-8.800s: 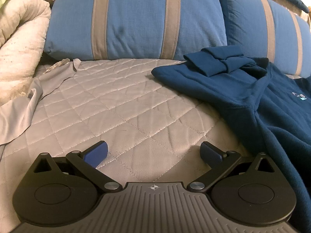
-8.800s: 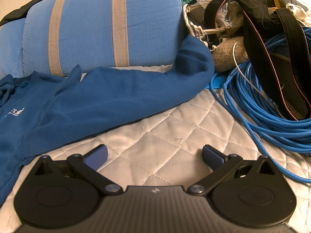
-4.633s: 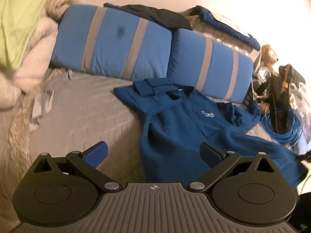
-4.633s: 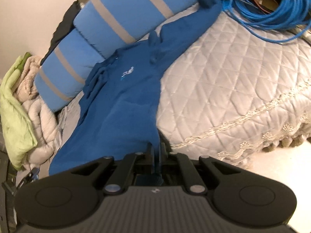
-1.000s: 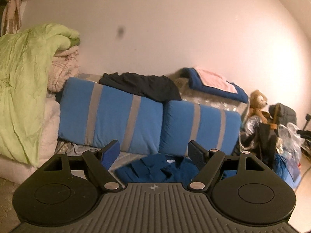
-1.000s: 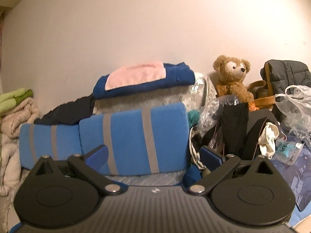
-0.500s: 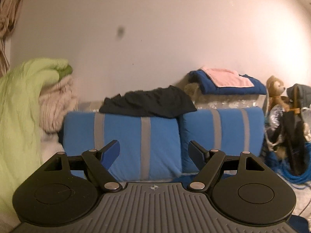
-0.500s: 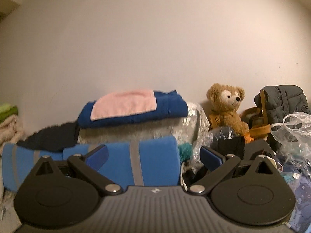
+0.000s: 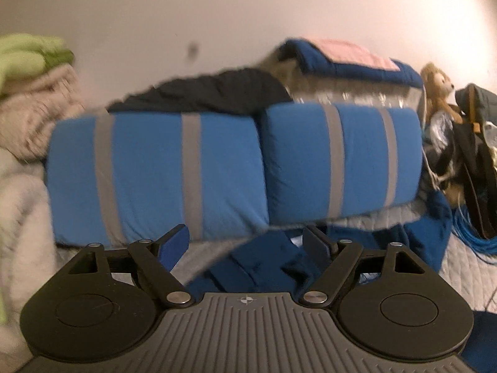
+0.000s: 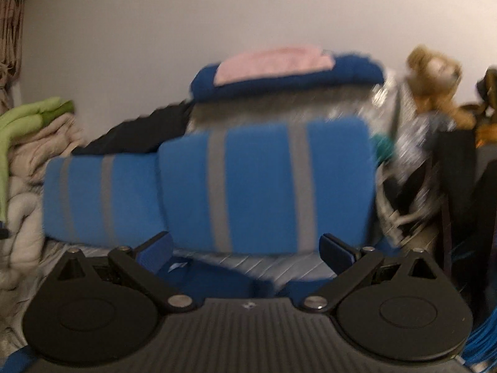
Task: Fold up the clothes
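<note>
Both the left gripper [image 9: 245, 242] and right gripper [image 10: 245, 248], wide open and holding nothing, have tipped back down toward the blue sweater [image 9: 264, 267], probably to grab it next.

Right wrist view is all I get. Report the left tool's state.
Observer: The left tool is open, with nothing between its fingers. It faces the blue pillows.
Operator: Tell me what lies under it.
Observer: The navy sweater lies bunched in folds just below the gap between the fingers. One part of it runs off to the right across the grey quilt.
</note>
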Demonstrator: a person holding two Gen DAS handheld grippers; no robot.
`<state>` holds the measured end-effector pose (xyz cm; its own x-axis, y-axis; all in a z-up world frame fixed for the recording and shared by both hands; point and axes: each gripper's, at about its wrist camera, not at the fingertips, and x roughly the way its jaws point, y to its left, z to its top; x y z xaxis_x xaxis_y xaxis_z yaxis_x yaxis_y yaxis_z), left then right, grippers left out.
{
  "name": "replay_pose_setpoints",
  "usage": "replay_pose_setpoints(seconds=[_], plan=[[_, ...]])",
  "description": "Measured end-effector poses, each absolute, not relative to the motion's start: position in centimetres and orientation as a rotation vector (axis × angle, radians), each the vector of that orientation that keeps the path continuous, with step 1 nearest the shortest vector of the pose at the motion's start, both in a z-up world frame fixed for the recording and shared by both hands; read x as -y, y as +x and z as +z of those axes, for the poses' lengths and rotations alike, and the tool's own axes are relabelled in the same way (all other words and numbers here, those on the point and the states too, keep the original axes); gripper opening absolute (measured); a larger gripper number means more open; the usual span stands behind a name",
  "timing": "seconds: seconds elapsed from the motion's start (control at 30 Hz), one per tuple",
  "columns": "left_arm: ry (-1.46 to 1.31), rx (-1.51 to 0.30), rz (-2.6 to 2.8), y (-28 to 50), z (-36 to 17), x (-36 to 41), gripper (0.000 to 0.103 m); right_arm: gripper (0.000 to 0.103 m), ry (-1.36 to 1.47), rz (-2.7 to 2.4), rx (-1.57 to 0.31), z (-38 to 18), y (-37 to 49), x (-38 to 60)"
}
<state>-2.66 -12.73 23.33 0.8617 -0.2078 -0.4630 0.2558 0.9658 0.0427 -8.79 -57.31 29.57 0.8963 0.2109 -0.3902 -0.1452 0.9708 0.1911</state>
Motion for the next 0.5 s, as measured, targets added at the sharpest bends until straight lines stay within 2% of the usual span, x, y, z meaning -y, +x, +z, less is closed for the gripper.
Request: replay_pose_setpoints(seconds=[0.3,0.5], plan=[[0.074,-0.574,-0.315,0.9,18.7,15.0,0.080,0.103,0.192,0.267,-0.532,22.4,-7.8,48.7],[0.026,-0.643,-0.355,3.7,15.7,16.3,0.080,0.103,0.313,0.289,-0.589,18.1,-6.8,44.4]])
